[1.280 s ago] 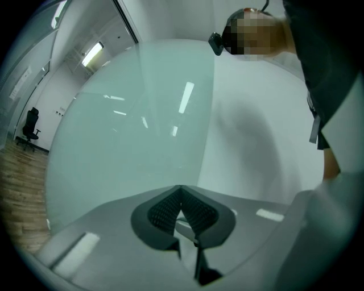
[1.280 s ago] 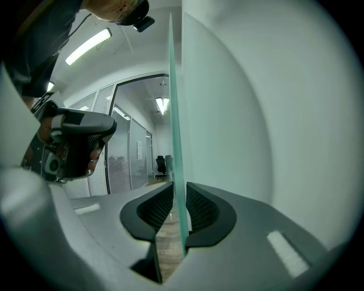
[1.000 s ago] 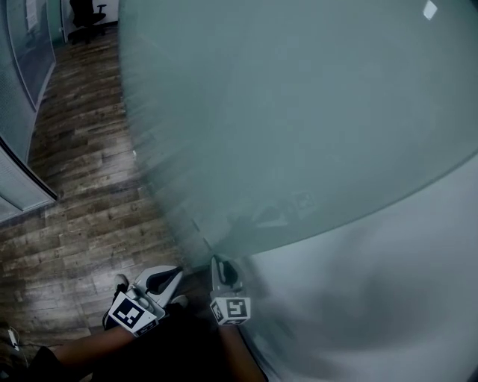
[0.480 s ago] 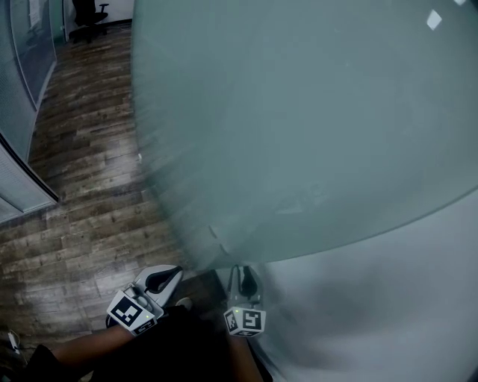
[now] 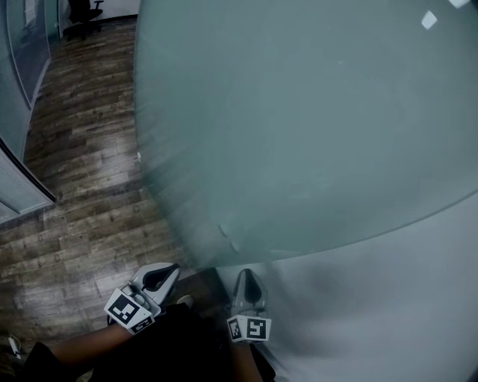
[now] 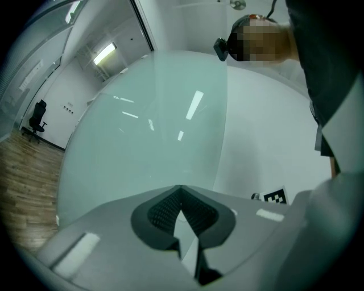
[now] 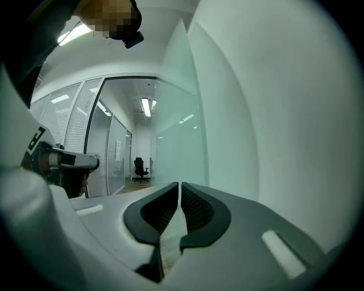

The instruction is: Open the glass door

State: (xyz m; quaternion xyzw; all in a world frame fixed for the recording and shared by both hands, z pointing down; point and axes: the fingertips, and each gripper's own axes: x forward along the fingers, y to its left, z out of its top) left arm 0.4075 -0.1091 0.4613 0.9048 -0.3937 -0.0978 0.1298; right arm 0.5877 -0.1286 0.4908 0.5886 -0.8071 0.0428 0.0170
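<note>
The frosted glass door [image 5: 314, 127] fills the upper right of the head view, its free edge [image 5: 179, 224] running down toward my grippers. My left gripper [image 5: 168, 271] hangs left of that edge over the wood floor, shut, with nothing in it; the left gripper view shows its tips [image 6: 181, 188] meeting in front of the glass door [image 6: 148, 131]. My right gripper [image 5: 246, 275] sits just below the door's lower rim, by the white wall. Its jaws have just been closing and now stand almost together [image 7: 180, 185], with nothing between them.
Wood plank floor [image 5: 82, 186] spreads to the left. Glass partition walls [image 5: 15, 171] line the far left, and an office chair [image 5: 78, 11] stands at the corridor's end. A white wall [image 5: 388, 298] runs along the lower right. A person's dark sleeves are at the bottom edge.
My right gripper has slid right from the door's edge to below its lower rim, and its jaws have narrowed. The door's edge has shifted slightly right. The left gripper has barely moved in view.
</note>
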